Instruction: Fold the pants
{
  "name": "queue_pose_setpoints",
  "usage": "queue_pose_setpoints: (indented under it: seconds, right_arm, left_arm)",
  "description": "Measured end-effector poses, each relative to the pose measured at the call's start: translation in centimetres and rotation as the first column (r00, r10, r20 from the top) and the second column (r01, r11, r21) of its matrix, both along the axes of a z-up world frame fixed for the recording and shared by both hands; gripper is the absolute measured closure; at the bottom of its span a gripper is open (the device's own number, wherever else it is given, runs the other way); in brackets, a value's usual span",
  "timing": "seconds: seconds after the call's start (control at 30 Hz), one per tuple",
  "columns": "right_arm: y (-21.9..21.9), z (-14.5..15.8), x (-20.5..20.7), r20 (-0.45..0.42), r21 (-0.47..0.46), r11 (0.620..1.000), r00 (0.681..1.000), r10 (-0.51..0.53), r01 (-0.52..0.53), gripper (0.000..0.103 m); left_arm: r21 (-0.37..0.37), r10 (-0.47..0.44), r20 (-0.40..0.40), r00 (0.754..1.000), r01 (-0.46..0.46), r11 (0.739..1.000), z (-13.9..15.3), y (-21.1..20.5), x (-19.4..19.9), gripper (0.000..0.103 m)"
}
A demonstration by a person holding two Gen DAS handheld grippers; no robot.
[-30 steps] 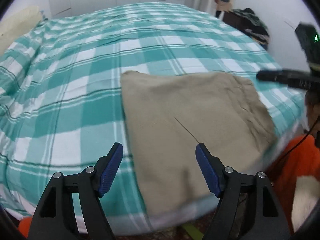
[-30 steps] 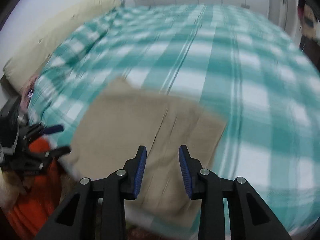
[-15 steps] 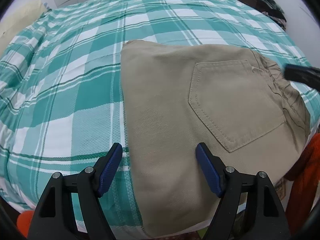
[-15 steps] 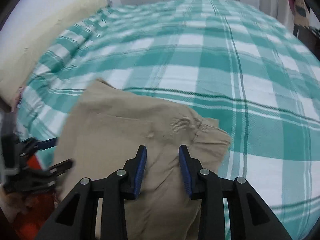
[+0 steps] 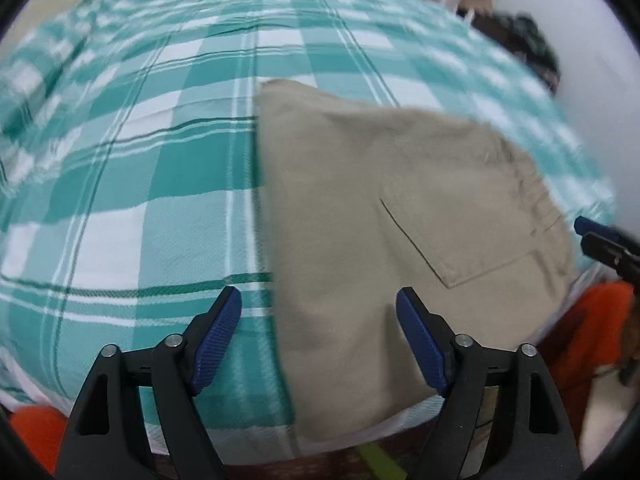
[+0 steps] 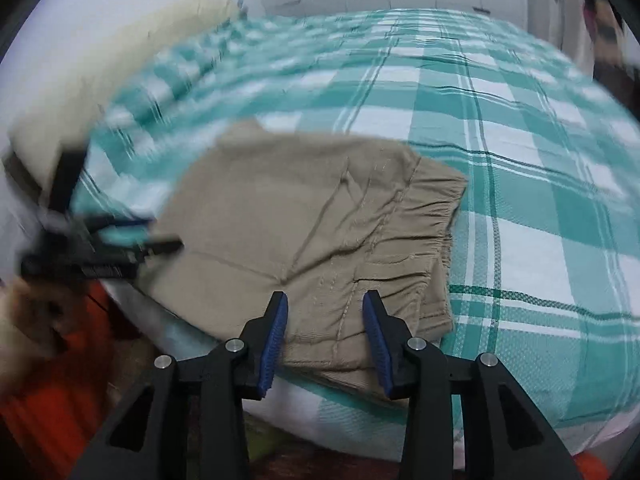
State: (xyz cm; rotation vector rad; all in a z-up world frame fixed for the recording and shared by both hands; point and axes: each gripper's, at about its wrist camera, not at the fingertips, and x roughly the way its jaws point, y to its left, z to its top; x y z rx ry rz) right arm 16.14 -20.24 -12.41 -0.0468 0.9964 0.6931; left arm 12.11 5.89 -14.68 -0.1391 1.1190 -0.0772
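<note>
The tan pants (image 5: pixel 384 216) lie folded into a compact rectangle near the bed's front edge, back pocket up, elastic waistband at the right side. In the right wrist view the pants (image 6: pixel 312 232) show the gathered waistband toward the right. My left gripper (image 5: pixel 318 300) is open and empty, hovering over the pants' left edge. My right gripper (image 6: pixel 325 302) is open a moderate way and empty, above the pants' near edge. The right gripper's tip shows at the right rim of the left wrist view (image 5: pixel 600 240). The left gripper shows blurred in the right wrist view (image 6: pixel 104 248).
The bed has a teal and white checked cover (image 5: pixel 140 160) and a cream pillow (image 6: pixel 120 52) at its head. An orange garment (image 5: pixel 592 328) is below the bed edge. Dark clothes (image 5: pixel 524 40) lie piled by the far wall.
Both grippers have drawn back from the pants toward the bed's front edge. The right gripper's jaws have widened. The folded pants have stayed in place.
</note>
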Motion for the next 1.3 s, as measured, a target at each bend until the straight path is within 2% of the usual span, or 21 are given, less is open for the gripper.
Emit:
queue_pose_setpoints:
  seconds: [0.03,0.07,0.13,0.2,0.3,0.33,0.37,0.4,0.47,0.53,0.67,0.77,0.83,0.87,0.9,0.93,0.97,1.07,1.13,1.23,1.3]
  right_arm:
    - [-0.8,0.4,0.4,-0.007,0.027,0.999,1.000,-0.023,0.023,0.040]
    - [-2.3,0.9,1.4,-0.016,0.061,0.996,0.997,-0.069,0.070,0.032]
    - [-3.9,0.6,3.5,-0.079,0.087,0.991,0.992,-0.099,0.106,0.032]
    - [-4.5,-1.3,6.3,-0.204,0.111,0.988,0.975,-0.083,0.108,0.032]
    - [-4.4,-5.5,9.4,-0.394,0.152,0.980,0.917,-0.058,0.128,0.032]
    - [-4.1,-7.1,10.1,-0.457,0.168,0.977,0.889,-0.041,0.131,0.035]
    - [-3.8,-7.8,10.4,-0.477,0.180,0.974,0.878,-0.039,0.141,0.049]
    - [-3.2,-7.9,10.7,-0.489,0.186,0.972,0.871,-0.037,0.146,0.051]
    - [-1.7,-6.5,10.3,-0.441,0.146,0.983,0.897,-0.040,0.116,0.064]
    - [0.2,-3.6,9.6,-0.356,0.136,0.990,0.935,0.005,0.047,0.068]
    - [4.4,2.5,10.2,-0.214,0.166,0.985,0.973,0.091,-0.056,0.070]
    - [8.1,5.8,13.3,-0.106,0.168,0.981,0.987,0.118,-0.099,0.070]
    - [10.3,7.2,16.2,-0.063,0.195,0.976,0.992,0.108,-0.094,0.070]
    - [11.4,7.7,17.6,-0.036,0.197,0.976,0.994,0.103,-0.094,0.066]
    - [12.5,7.7,19.0,-0.009,0.164,0.983,0.996,0.090,-0.087,0.058]
    - [13.3,7.4,20.1,0.001,0.114,0.991,0.998,0.066,-0.065,0.031]
    - [14.2,6.5,21.3,0.011,-0.004,1.000,1.000,0.012,-0.012,0.000]
    - [15.0,4.7,20.9,0.098,-0.241,0.968,0.994,-0.046,0.069,0.001]
    - [14.4,3.9,18.0,0.141,-0.273,0.961,0.990,-0.016,0.054,0.001]
    - [13.5,3.3,13.4,0.145,-0.260,0.964,0.989,-0.009,0.047,0.001]
    - [12.9,3.2,9.8,0.135,-0.224,0.974,0.991,-0.012,0.043,0.001]
  left_arm:
    - [-0.042,0.018,-0.009,1.000,-0.018,0.999,-0.2,1.0,0.2,0.016]
    - [-0.097,0.030,-0.042,0.999,-0.034,0.995,-0.9,1.9,0.7,0.016]
    - [-0.193,0.019,-0.120,0.993,-0.042,0.980,-2.6,2.6,2.0,0.016]
    - [-0.256,-0.013,-0.155,0.988,-0.027,0.966,-4.0,2.1,3.3,0.016]
    - [-0.360,-0.058,-0.145,0.988,0.002,0.933,-4.2,0.7,4.6,0.024]
    - [-0.354,-0.049,-0.150,0.988,-0.007,0.935,-4.0,0.5,4.9,0.029]
    - [-0.344,-0.048,-0.152,0.987,-0.007,0.939,-3.8,0.3,5.0,0.055]
    - [-0.323,-0.043,-0.140,0.989,-0.005,0.946,-3.0,0.2,5.1,0.078]
    - [-0.352,-0.032,-0.125,0.992,-0.014,0.936,-1.4,0.9,5.4,0.085]
    - [-0.371,-0.024,-0.086,0.996,-0.009,0.929,0.5,1.7,5.8,0.086]
    - [-0.336,0.042,0.033,0.999,-0.029,0.941,5.5,4.9,8.7,0.086]
    - [-0.262,0.097,0.136,0.986,-0.058,0.963,8.6,8.2,12.0,0.083]
    - [-0.095,0.105,0.208,0.973,-0.086,0.992,9.4,8.9,13.7,0.061]
    - [0.064,0.121,0.214,0.969,-0.137,0.988,9.2,8.9,14.4,0.033]
    - [0.172,0.140,0.208,0.968,-0.178,0.969,8.8,8.9,14.6,0.024]
    - [0.265,0.148,0.211,0.966,-0.203,0.943,8.2,8.7,14.3,0.024]
    - [0.315,0.134,0.213,0.968,-0.198,0.928,7.6,8.2,13.6,0.021]
    - [0.406,0.125,0.198,0.972,-0.197,0.892,4.9,6.5,9.4,0.013]
    - [0.411,0.157,0.170,0.973,-0.214,0.886,3.9,5.3,6.8,0.011]
    - [0.431,0.248,0.132,0.960,-0.281,0.858,3.0,3.2,4.3,0.005]
    - [0.414,0.261,0.069,0.963,-0.265,0.871,2.8,2.3,3.2,0.005]
